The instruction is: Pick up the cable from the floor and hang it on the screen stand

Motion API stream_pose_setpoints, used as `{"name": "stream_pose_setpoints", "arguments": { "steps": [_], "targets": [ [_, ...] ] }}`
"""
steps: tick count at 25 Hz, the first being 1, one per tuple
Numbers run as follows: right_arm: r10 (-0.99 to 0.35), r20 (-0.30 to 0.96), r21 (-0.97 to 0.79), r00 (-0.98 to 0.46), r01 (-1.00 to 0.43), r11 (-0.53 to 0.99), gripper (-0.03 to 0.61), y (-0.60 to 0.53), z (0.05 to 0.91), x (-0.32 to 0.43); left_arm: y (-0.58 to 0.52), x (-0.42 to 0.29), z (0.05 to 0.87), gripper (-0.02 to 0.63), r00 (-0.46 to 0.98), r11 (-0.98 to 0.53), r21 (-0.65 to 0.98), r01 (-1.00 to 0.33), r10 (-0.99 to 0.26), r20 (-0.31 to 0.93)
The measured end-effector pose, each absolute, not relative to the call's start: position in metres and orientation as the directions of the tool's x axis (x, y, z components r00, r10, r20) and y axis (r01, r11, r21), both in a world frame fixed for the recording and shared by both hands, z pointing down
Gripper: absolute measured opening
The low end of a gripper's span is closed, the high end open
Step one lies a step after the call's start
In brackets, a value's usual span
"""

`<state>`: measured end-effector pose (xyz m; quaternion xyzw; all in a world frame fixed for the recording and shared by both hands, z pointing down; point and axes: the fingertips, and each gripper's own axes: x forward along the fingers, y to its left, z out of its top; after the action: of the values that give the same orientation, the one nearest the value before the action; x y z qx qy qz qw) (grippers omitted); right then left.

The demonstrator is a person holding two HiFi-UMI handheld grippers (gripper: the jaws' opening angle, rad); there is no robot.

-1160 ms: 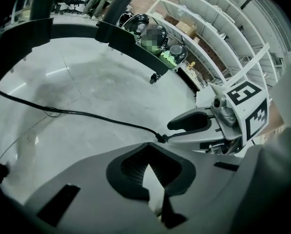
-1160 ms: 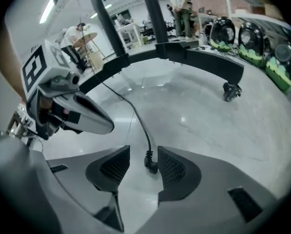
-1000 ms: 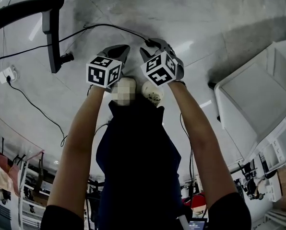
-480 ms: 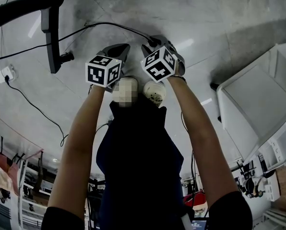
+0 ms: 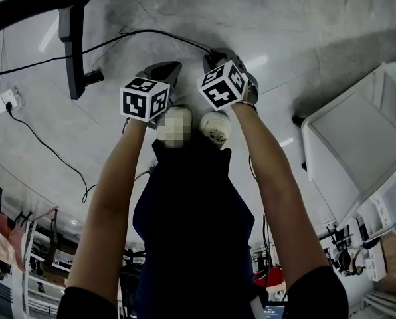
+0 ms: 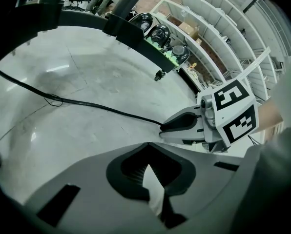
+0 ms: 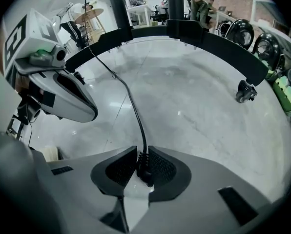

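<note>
A black cable (image 5: 151, 35) runs across the grey floor to my right gripper (image 5: 214, 58). In the right gripper view the right gripper (image 7: 141, 152) points steeply down; its jaws have just been closing and now pinch the cable's ribbed plug end (image 7: 144, 165). From there the cable (image 7: 131, 101) trails away over the floor. My left gripper (image 5: 165, 68) hovers just left of it, seen from the right gripper (image 7: 62, 99). Its jaws (image 6: 145, 147) meet at the tips with nothing between them. The screen stand's black base (image 5: 25, 5), post (image 5: 72, 52) and caster (image 5: 92, 78) stand at the upper left.
A white shelving unit (image 5: 347, 135) stands at the right. A white socket box (image 5: 8, 102) with a second thin cable lies on the floor at the left. The stand's curved base (image 7: 209, 38) and a caster (image 7: 245, 91) lie beyond the right gripper. A shoe (image 5: 214, 128) is just below the grippers.
My right gripper has sunk slightly toward the floor onto the cable's end. The left gripper has stayed where it was.
</note>
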<state>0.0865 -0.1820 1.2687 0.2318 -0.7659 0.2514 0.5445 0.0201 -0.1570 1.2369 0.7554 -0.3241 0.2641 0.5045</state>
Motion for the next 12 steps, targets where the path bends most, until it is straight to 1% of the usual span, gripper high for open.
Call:
{"name": "stream_pose_setpoints", "arguments": {
  "steps": [12],
  "targets": [
    [-0.028, 0.965, -0.150, -0.262, -0.632, 0.760, 0.084, -0.155, 1.239, 0.101, -0.148, 0.007, 1.208, 0.003, 0.625, -0.249, 0.576, -0.779, -0.219, 0.750]
  ]
}}
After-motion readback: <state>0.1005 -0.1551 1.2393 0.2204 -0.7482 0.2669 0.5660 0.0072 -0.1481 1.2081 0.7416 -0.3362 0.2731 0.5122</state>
